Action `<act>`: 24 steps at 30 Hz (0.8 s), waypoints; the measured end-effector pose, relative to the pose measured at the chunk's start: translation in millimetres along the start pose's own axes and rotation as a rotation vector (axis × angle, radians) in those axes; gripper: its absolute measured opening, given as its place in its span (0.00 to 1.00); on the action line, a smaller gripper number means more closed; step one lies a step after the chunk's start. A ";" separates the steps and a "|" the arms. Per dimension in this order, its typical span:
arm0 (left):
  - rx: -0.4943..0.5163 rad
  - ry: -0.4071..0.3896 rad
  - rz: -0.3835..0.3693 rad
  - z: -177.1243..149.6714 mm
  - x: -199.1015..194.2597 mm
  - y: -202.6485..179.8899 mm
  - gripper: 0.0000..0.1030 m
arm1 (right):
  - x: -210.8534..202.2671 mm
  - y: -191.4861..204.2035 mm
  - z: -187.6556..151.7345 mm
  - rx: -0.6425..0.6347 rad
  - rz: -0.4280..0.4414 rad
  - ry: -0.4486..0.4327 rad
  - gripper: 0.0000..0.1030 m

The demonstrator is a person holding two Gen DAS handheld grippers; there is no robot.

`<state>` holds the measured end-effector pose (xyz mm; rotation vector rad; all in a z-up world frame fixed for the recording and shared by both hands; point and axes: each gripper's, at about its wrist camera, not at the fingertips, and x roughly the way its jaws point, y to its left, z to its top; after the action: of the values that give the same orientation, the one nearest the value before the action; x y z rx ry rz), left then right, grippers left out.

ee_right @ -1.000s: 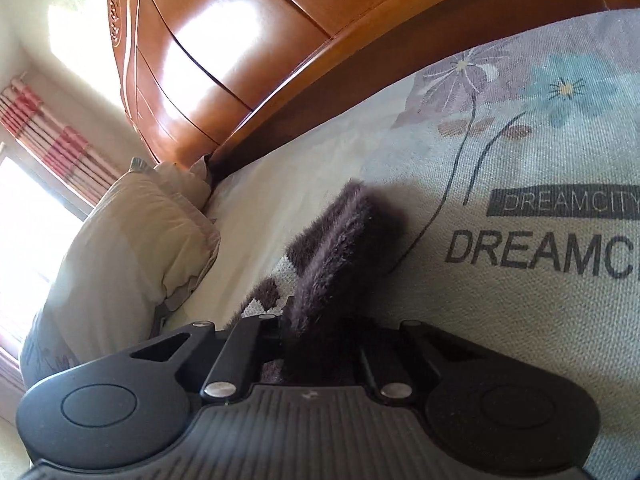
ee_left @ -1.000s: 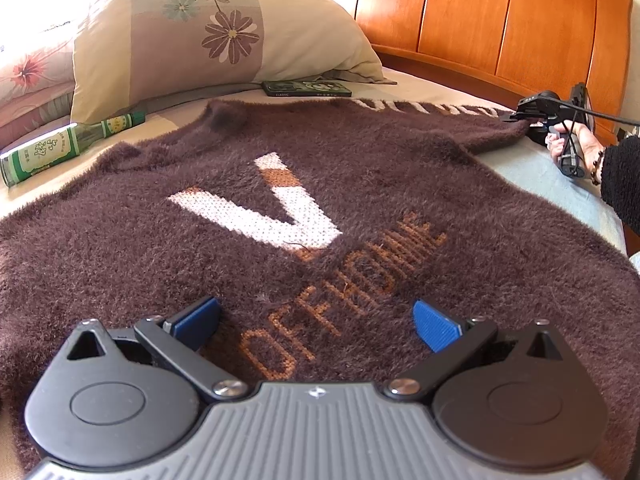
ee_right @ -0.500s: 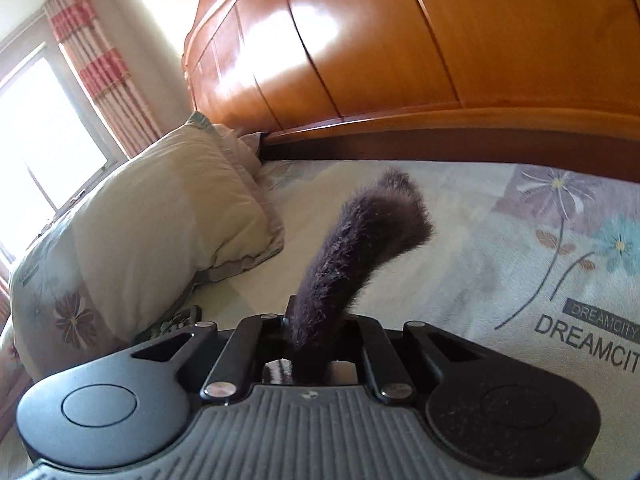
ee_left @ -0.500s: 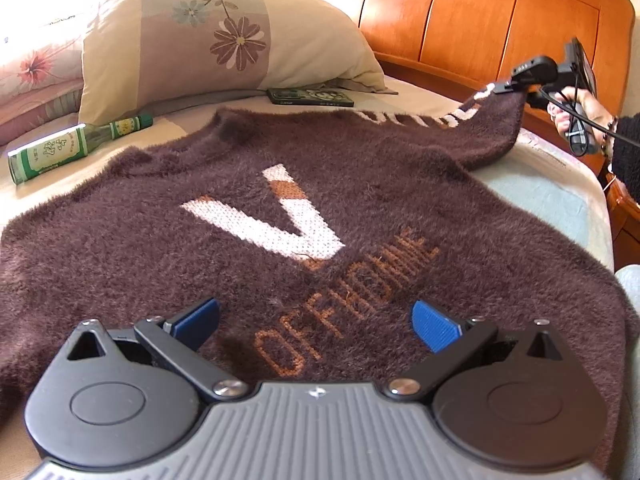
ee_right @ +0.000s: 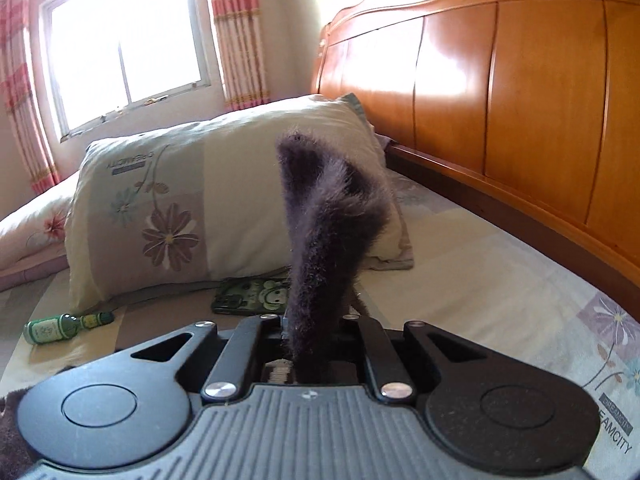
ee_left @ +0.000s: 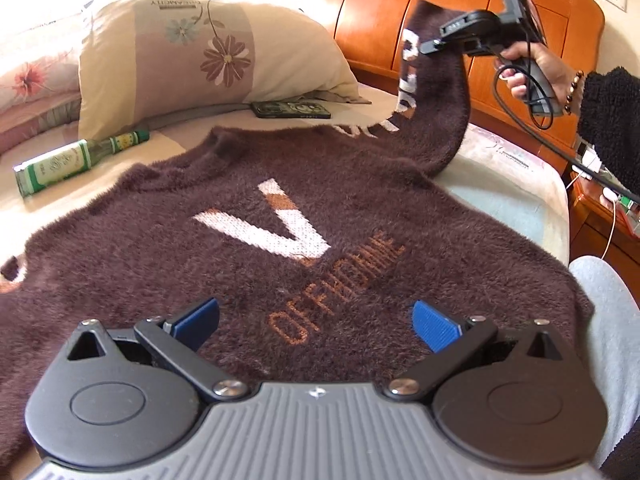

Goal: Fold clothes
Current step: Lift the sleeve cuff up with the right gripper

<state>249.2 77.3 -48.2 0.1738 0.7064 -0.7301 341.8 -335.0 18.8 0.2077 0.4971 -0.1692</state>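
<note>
While spread flat across lower and middle frame, fuzzy dark-brown knit sweater with white V (ee_left: 248,216) covers floral bedsheet (ee_left: 508,184). Left gripper (ee_left: 316,318) at bottom edge: blue pads apart, empty, above hem. Upper right: right gripper (ee_left: 420,46) clamped on lifted sleeve (ee_left: 436,120). Fabric soft, limp, light, probably slippery pile; take hold at cuff, hem corners.

pillow (ee_left: 208,52) w/ flower print propped at headboard (ee_right: 520,92) | green bottle (ee_left: 76,160) laid flat nr pillow | phone (ee_right: 252,296) laid beside pillow | curtained window (ee_right: 124,44) seen behind
</note>
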 end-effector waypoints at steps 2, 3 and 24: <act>0.007 -0.015 0.006 1.2 -8.2 -0.4 0.99 | -3.2 20.2 5.3 -0.044 0.017 0.000 0.10; 0.007 -0.025 0.001 1.8 -12.3 -0.2 0.99 | -4.7 29.8 7.1 -0.065 0.025 -0.001 0.10; -0.037 -0.054 -0.057 -7.4 -33.2 15.4 0.99 | -8.9 200.9 -9.0 -0.420 0.239 0.013 0.10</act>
<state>238.0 109.8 -33.8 0.1002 0.6754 -0.7728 372.2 -138.0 46.7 -0.1428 0.5054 0.1708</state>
